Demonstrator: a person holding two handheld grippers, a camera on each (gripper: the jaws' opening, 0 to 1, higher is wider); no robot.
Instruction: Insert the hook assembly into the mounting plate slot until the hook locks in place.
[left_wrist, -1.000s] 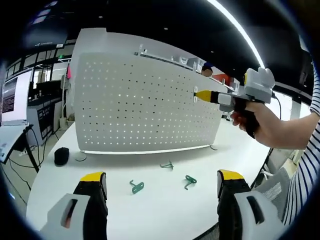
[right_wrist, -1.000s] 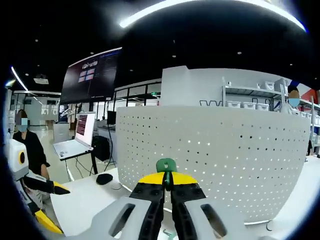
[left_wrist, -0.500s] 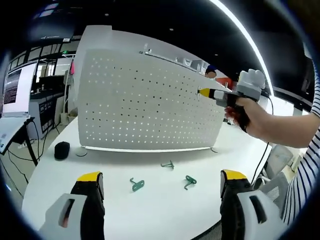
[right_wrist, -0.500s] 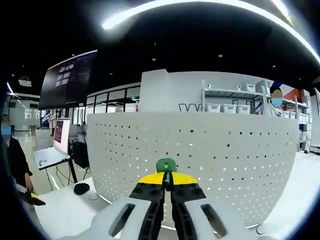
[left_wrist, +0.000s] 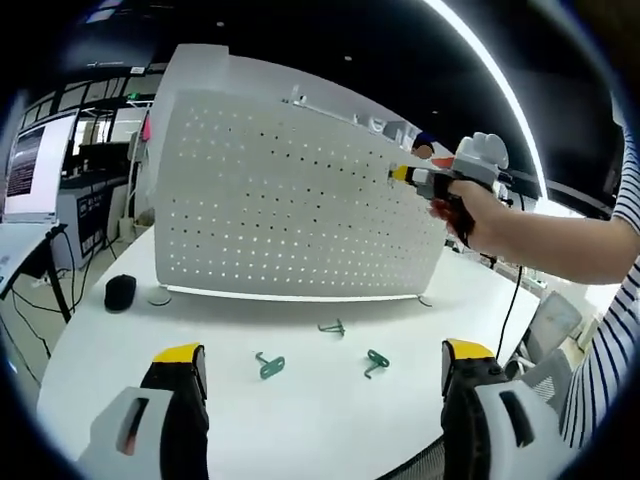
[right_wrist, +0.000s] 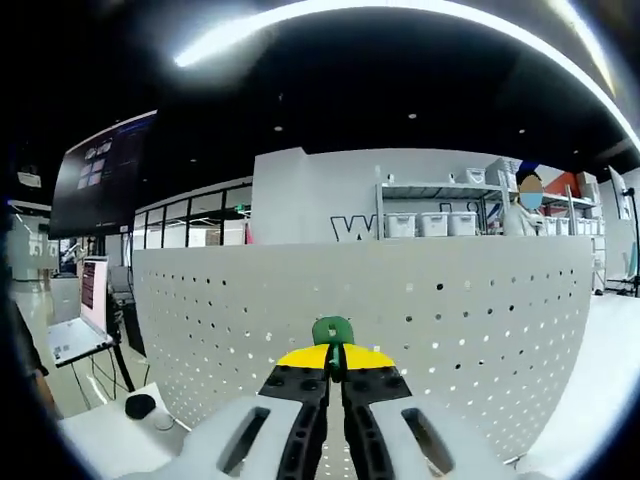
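Left gripper view: left gripper (left_wrist: 320, 375) held wide open, empty, over the bench's near edge; three hooks (left_wrist: 270, 365) unused before the pegboard (left_wrist: 280, 200). Right gripper (right_wrist: 333, 372) is clamped on a hook (right_wrist: 332, 330) at the pegboard's upper right, insertion not yet confirmed.
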